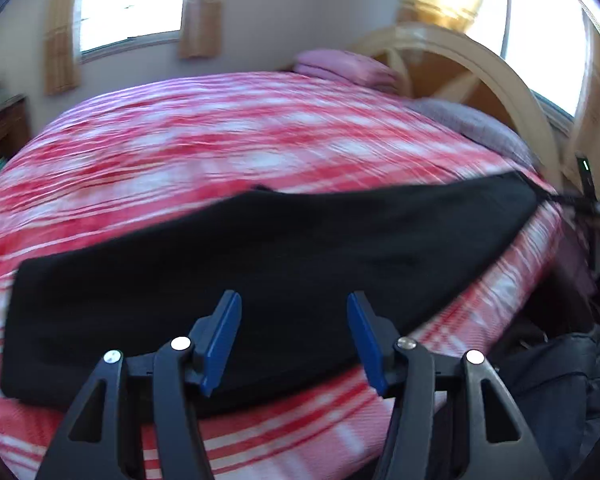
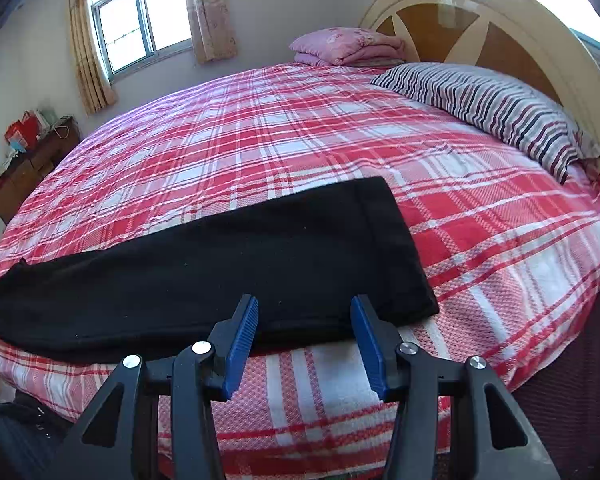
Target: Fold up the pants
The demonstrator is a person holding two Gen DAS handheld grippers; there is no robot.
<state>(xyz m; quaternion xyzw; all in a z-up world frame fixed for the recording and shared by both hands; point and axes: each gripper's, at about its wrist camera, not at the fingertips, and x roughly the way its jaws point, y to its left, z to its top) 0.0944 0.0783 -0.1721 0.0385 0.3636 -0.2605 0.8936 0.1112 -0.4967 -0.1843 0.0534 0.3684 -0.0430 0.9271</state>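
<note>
Black pants (image 1: 260, 264) lie flat as one long strip across the near side of a red-and-white plaid bed (image 1: 220, 128). In the right wrist view the pants (image 2: 228, 264) run from the far left edge to a square end at the middle right. My left gripper (image 1: 294, 304) is open and empty, hovering over the pants' near edge; that view is blurred by motion. My right gripper (image 2: 304, 308) is open and empty, just above the near edge close to the pants' right end. The other gripper shows faintly at the pants' far end (image 1: 588, 192).
A striped pillow (image 2: 496, 108) and folded pink bedding (image 2: 348, 46) lie at the head of the bed by a cream and wood headboard (image 2: 460, 16). A wooden cabinet (image 2: 28, 164) stands at the left wall. Dark clothing (image 1: 560, 376) shows beside the bed's near edge.
</note>
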